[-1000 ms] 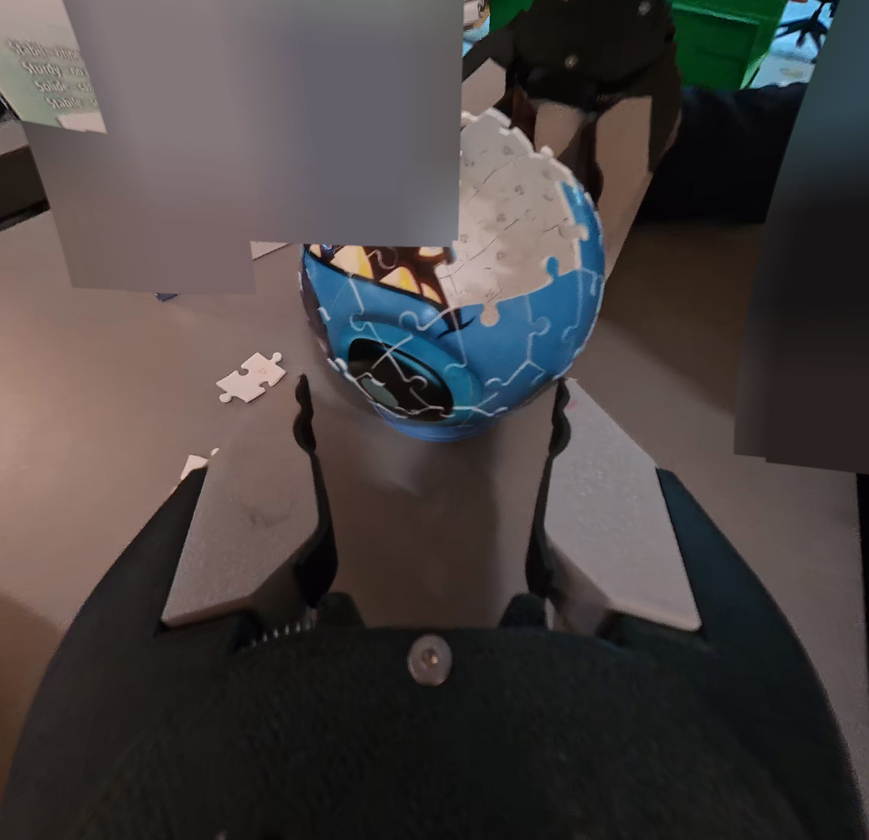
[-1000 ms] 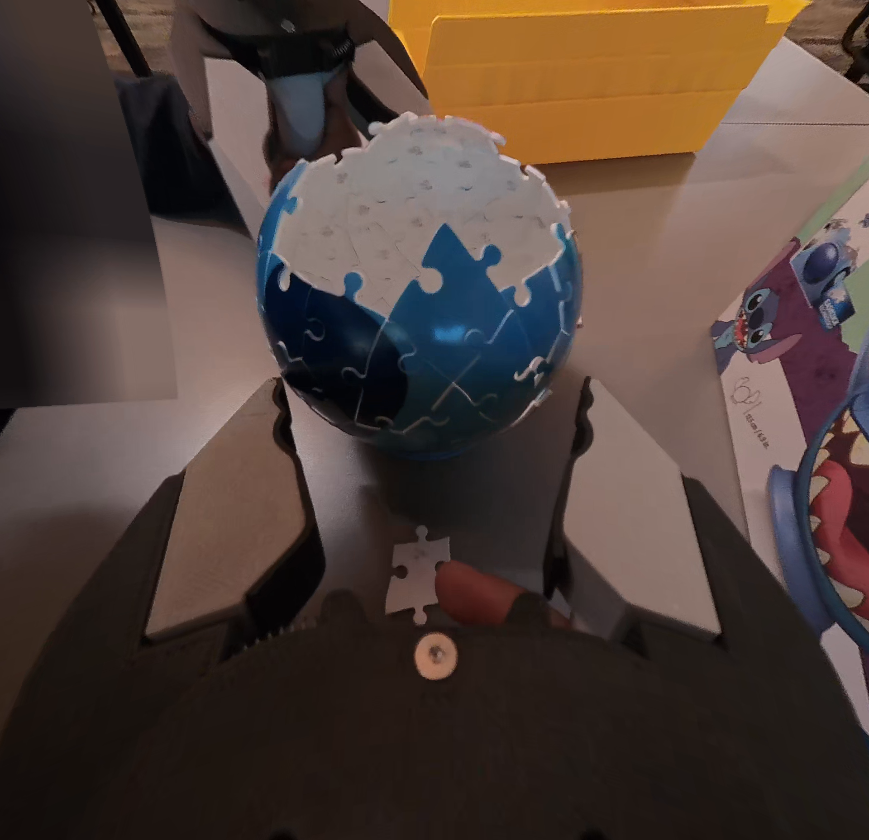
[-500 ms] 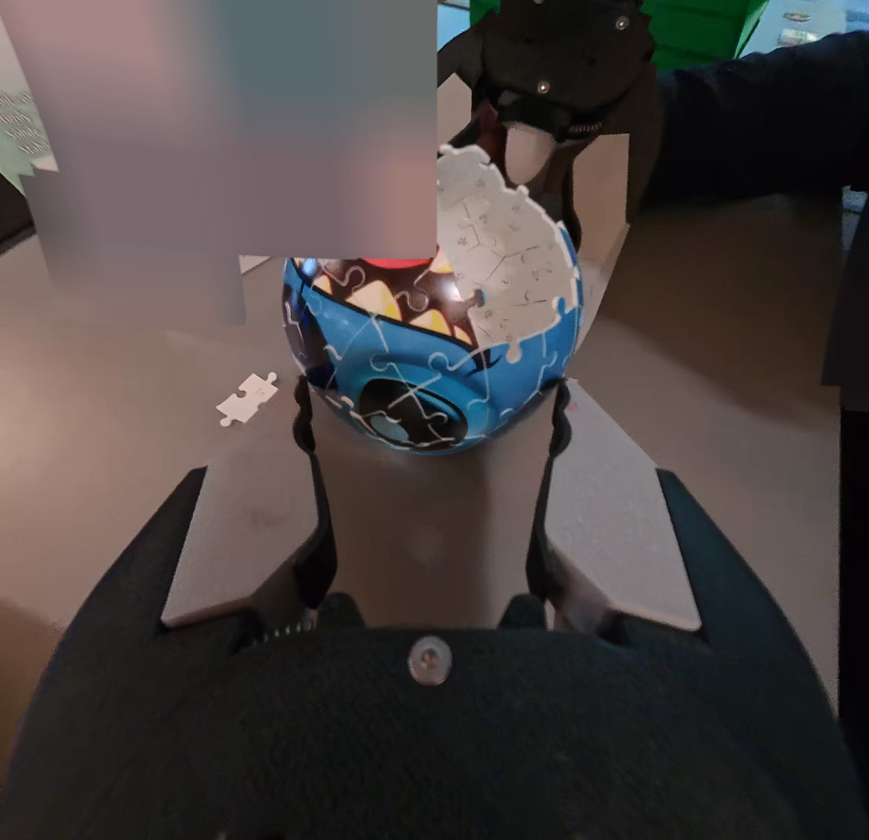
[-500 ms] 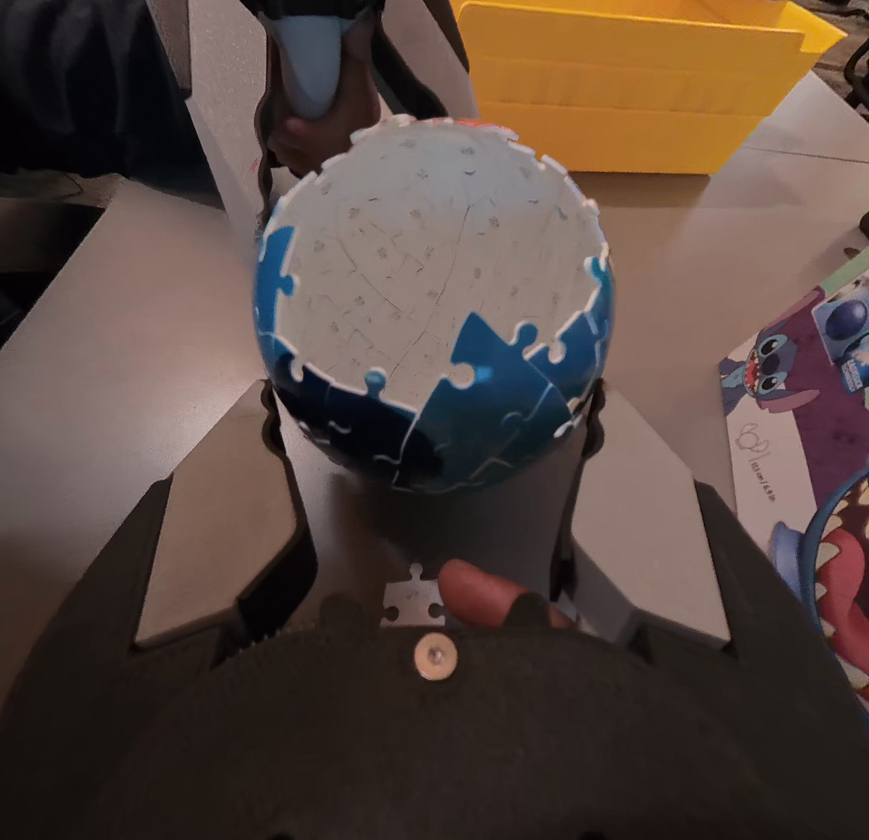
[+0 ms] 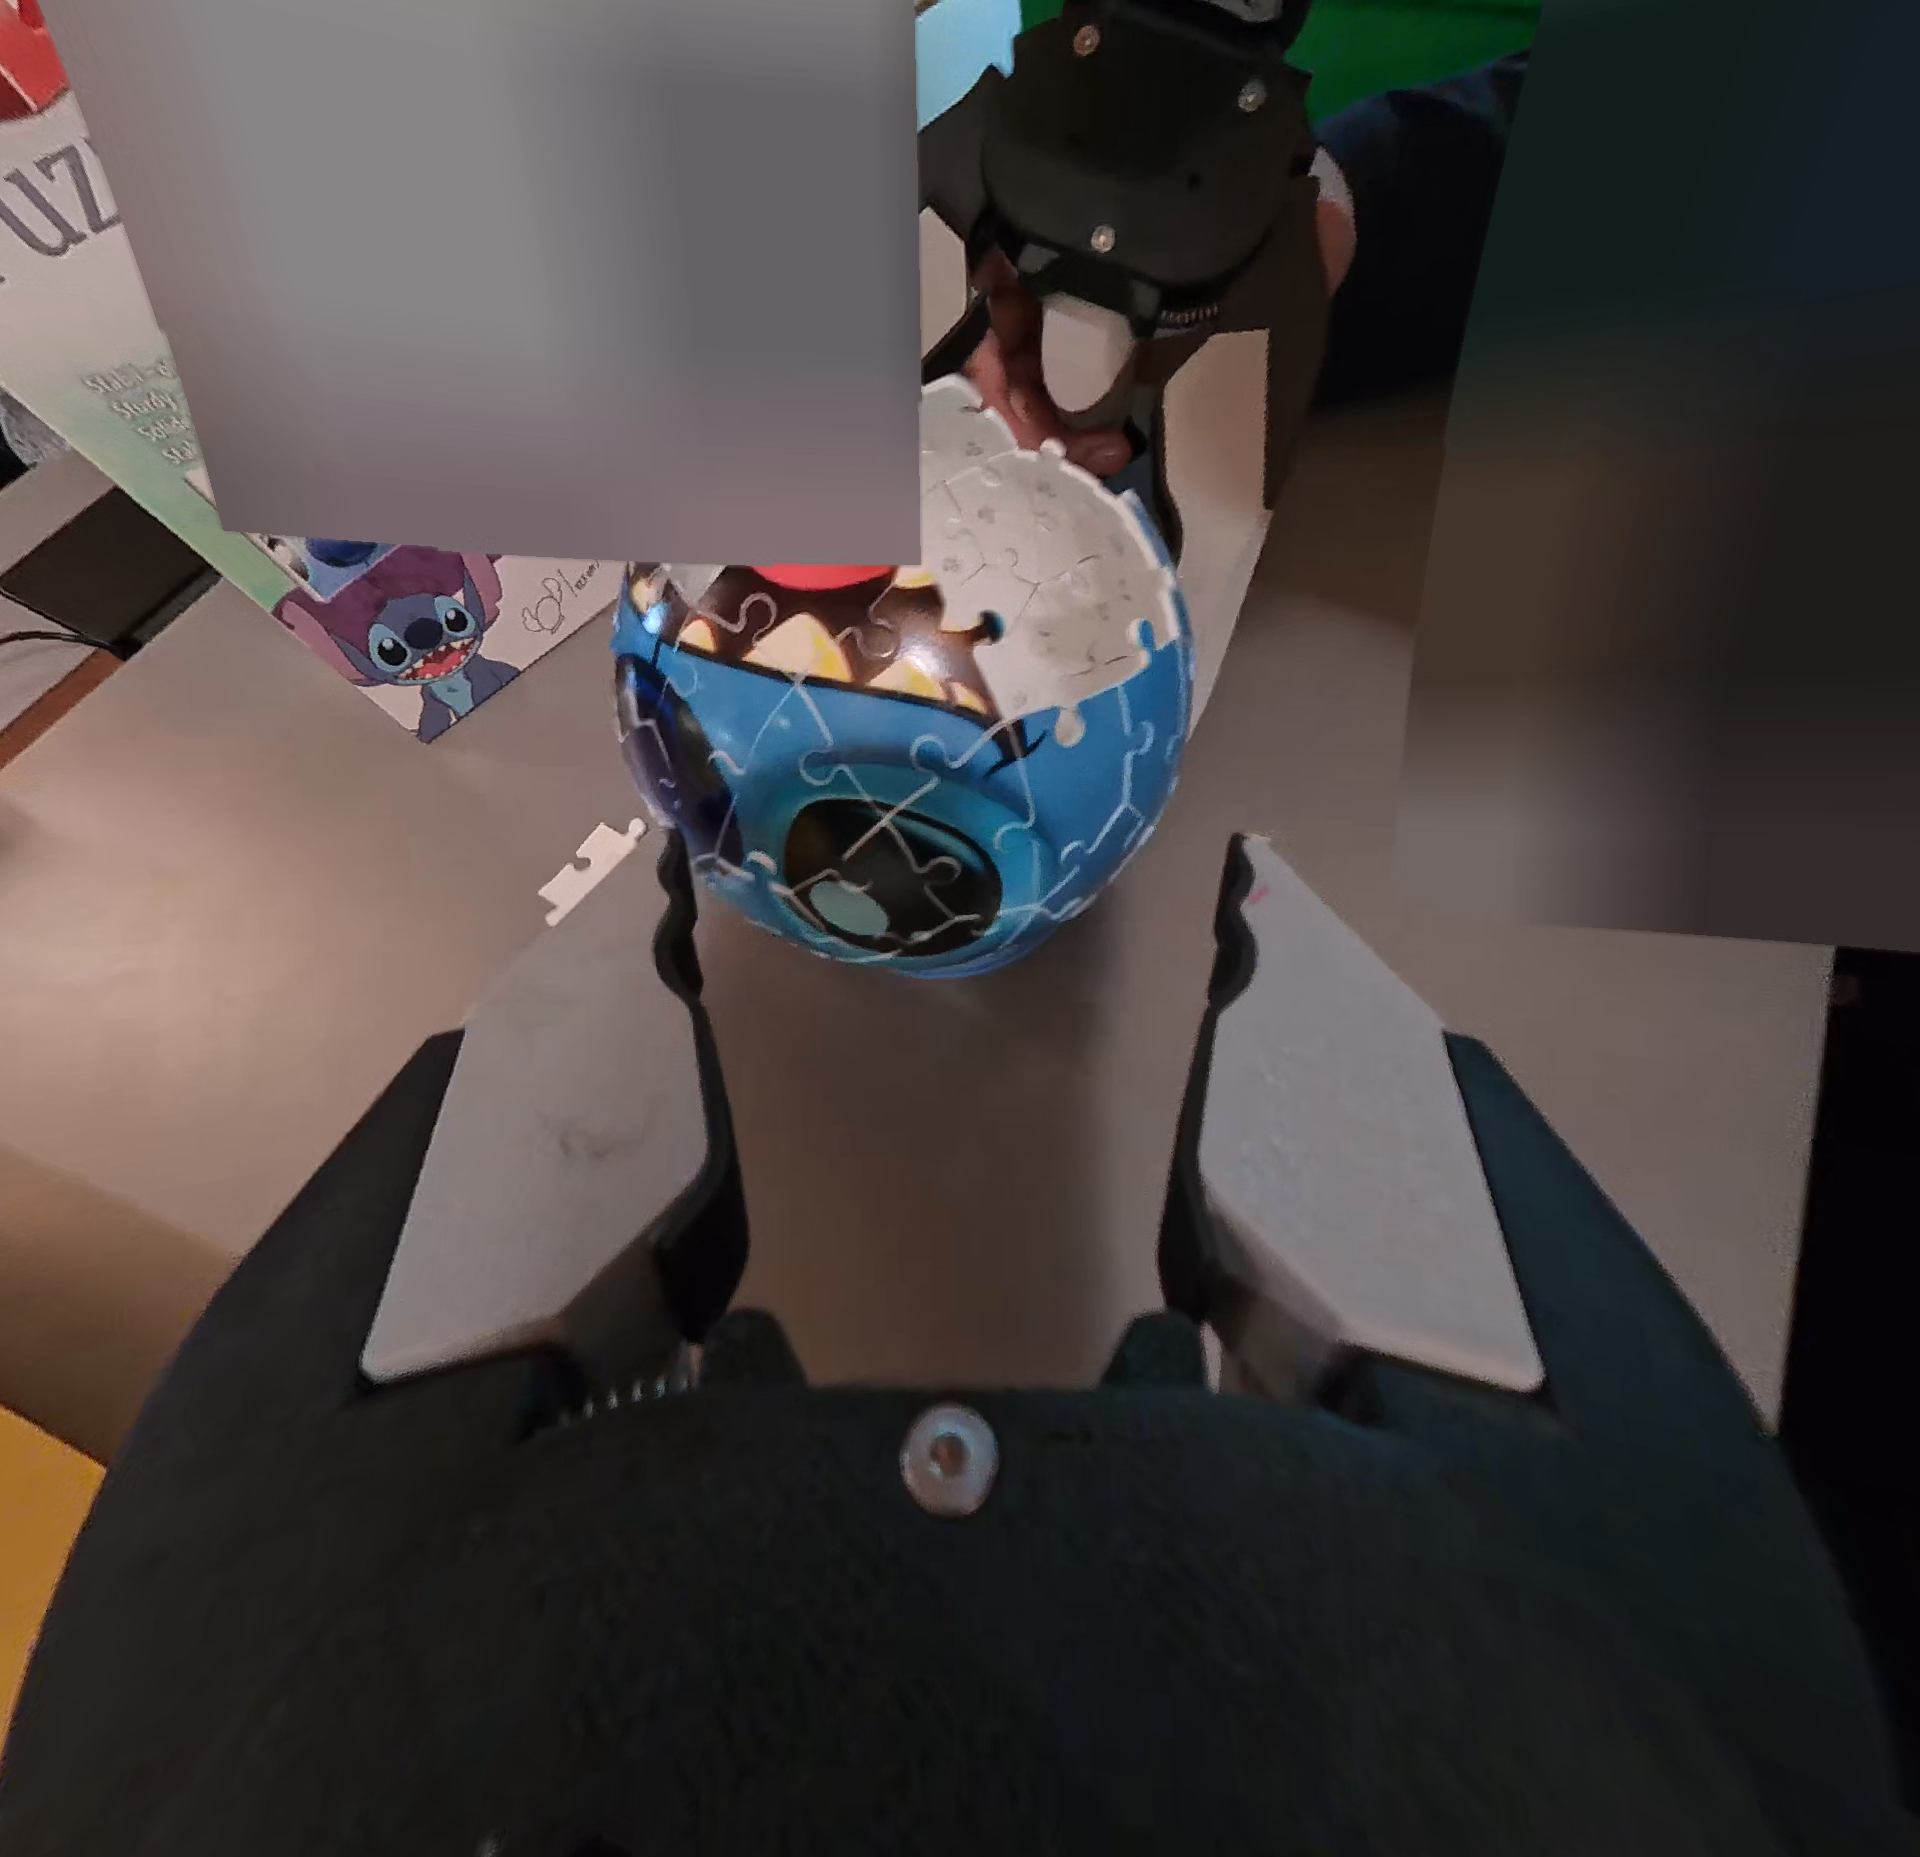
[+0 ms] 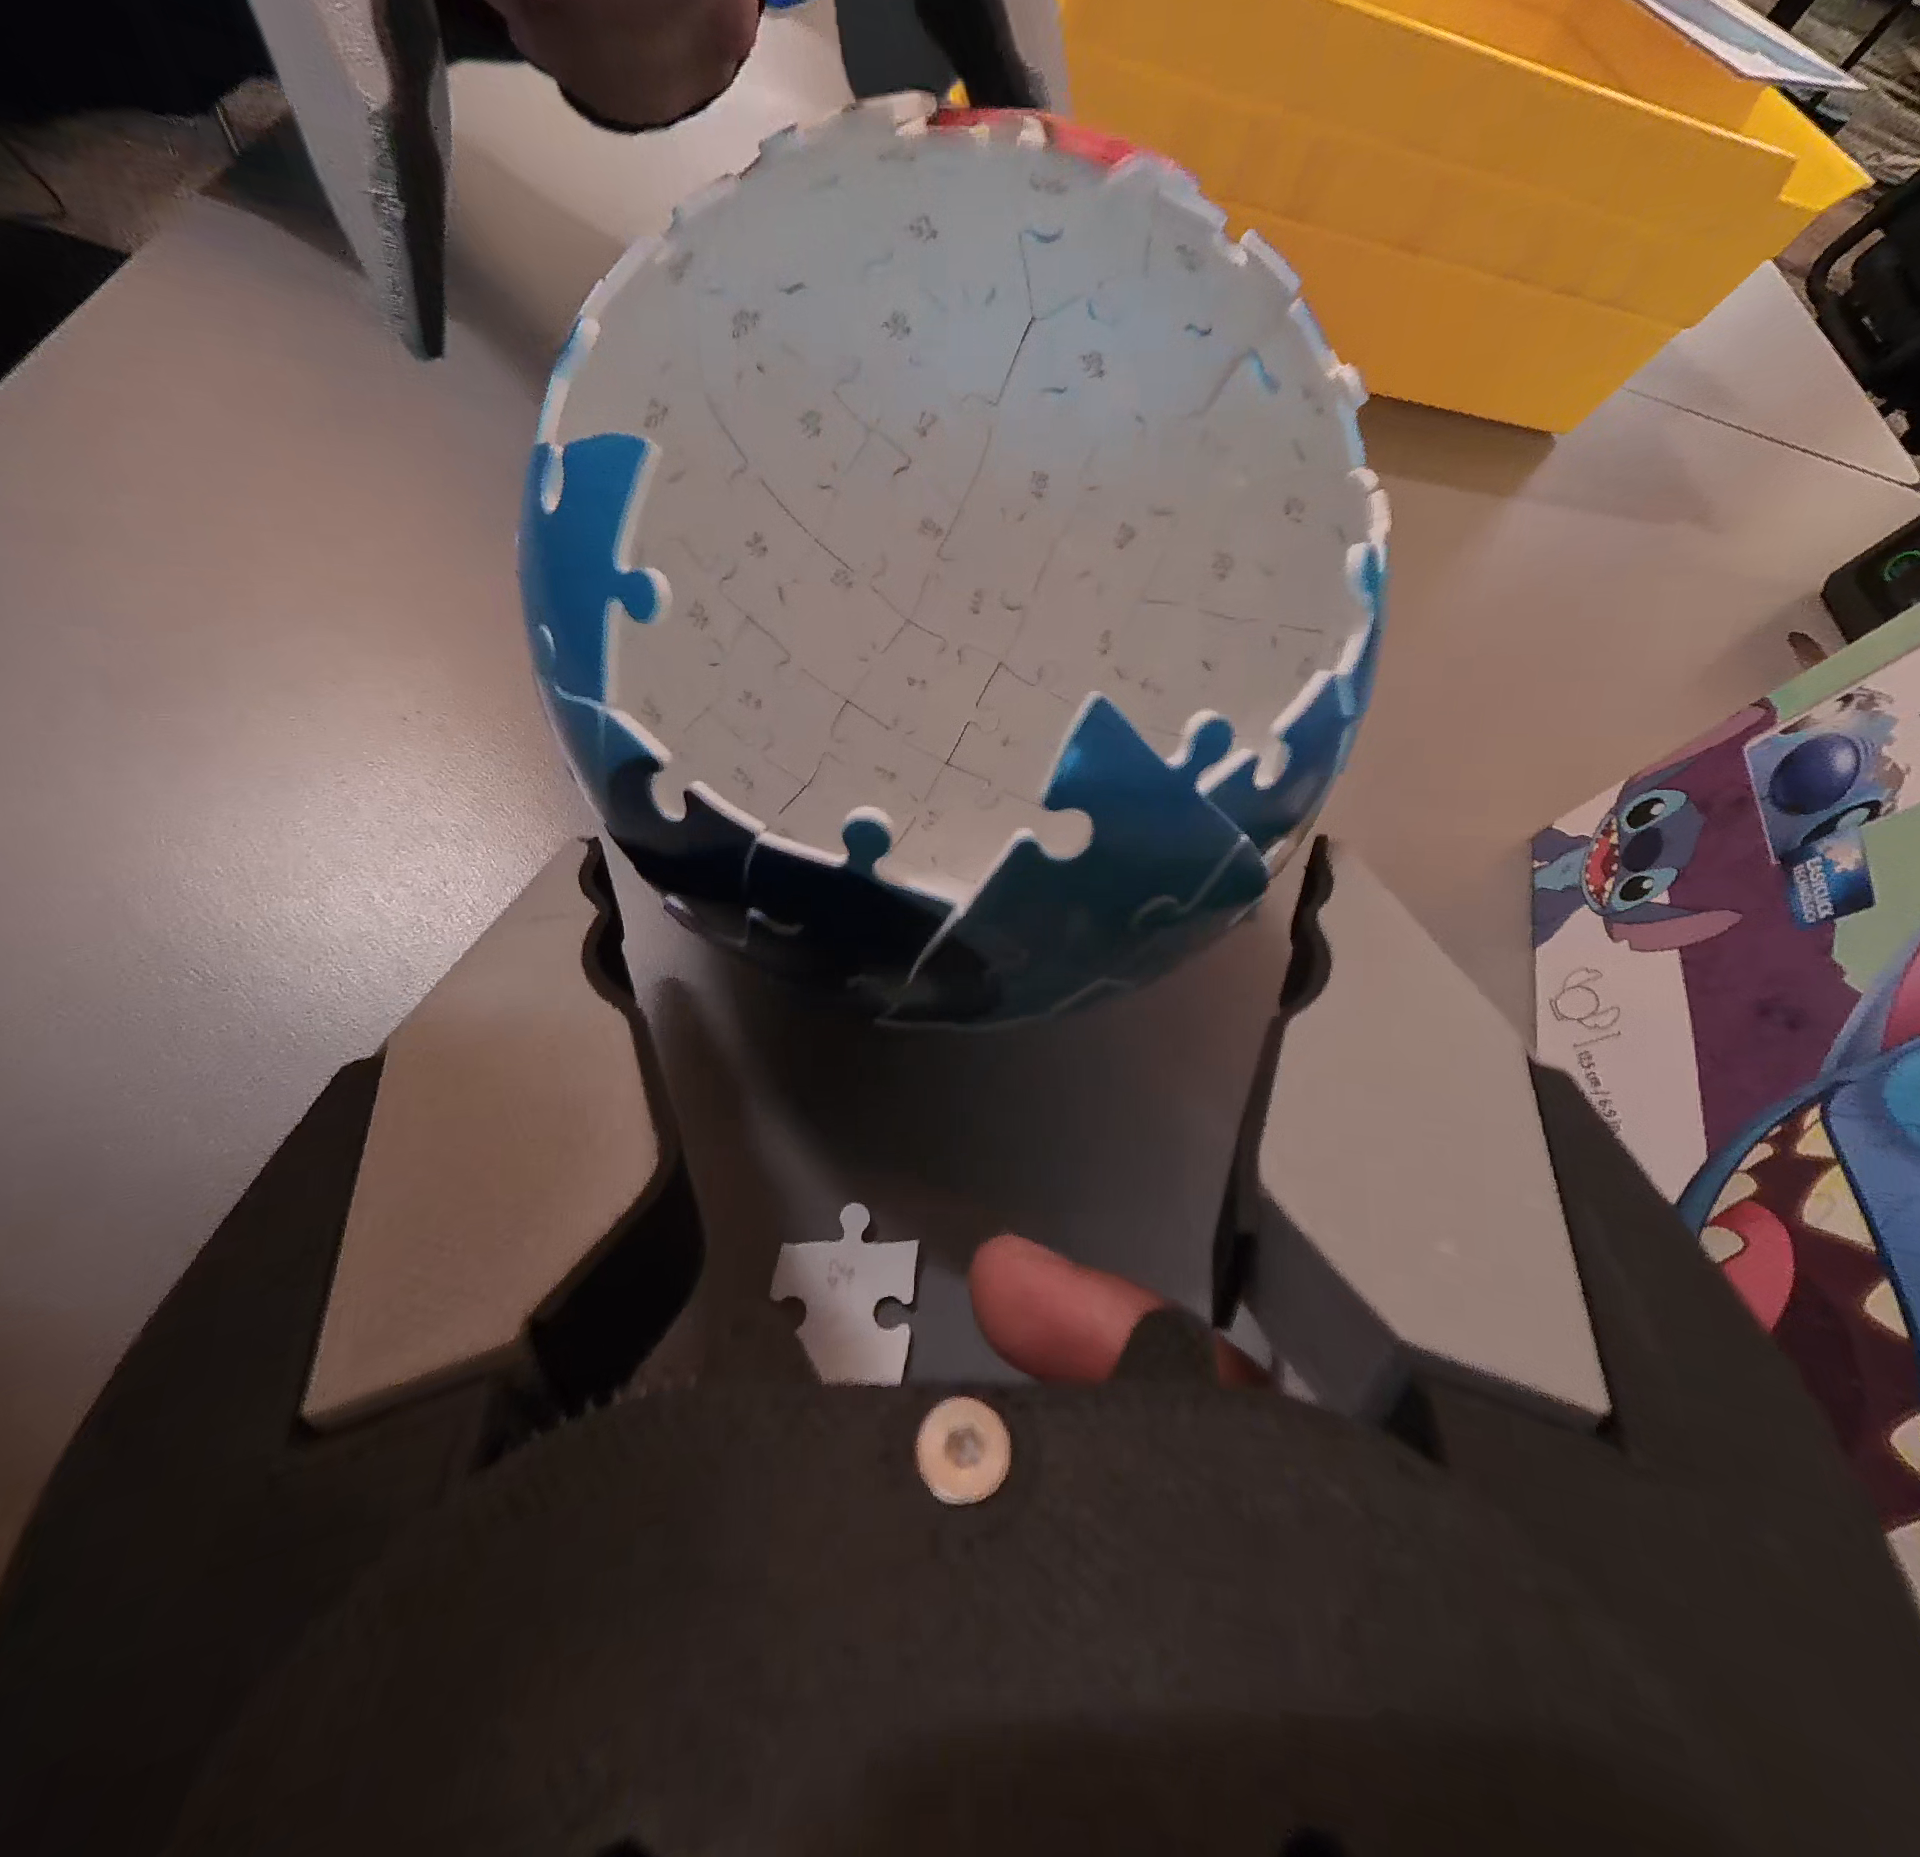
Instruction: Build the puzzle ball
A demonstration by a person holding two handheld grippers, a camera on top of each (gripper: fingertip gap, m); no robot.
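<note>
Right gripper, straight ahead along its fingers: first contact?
Most likely the puzzle ball. The right gripper is open, and the ball's dark blue lower shell sits just beyond the fingertips. Its width looks close to the gap, so the fingers may touch its sides.

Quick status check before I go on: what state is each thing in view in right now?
puzzle ball: unfinished, large hole showing the white inside, resting on the table
left gripper: open, empty, ball just ahead of its fingertips
right gripper: open, empty, fingertips flanking the ball's near side
loose piece: white side up, flat on the table
second loose piece: flat on the table
yellow bin: open-topped
</note>
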